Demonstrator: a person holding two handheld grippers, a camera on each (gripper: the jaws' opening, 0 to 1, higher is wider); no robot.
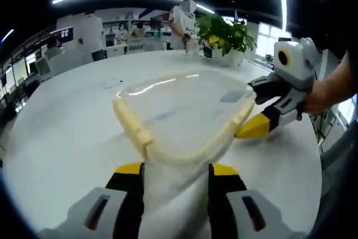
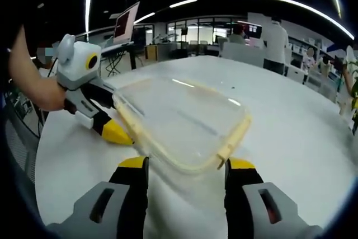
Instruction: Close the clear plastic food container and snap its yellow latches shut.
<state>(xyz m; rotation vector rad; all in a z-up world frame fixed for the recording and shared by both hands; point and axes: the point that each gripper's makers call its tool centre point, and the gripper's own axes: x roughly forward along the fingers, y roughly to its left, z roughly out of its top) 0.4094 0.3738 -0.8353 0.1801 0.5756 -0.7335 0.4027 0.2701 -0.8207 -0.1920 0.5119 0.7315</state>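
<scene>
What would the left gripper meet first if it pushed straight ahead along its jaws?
Most likely the clear container, at its near yellow-edged corner, which sits just ahead of the left gripper and between its open jaws. Depth is hard to judge.

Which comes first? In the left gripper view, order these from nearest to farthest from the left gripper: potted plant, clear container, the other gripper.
1. clear container, just ahead of the left gripper.
2. right gripper, at the container's right edge.
3. potted plant, at the table's far side.
</scene>
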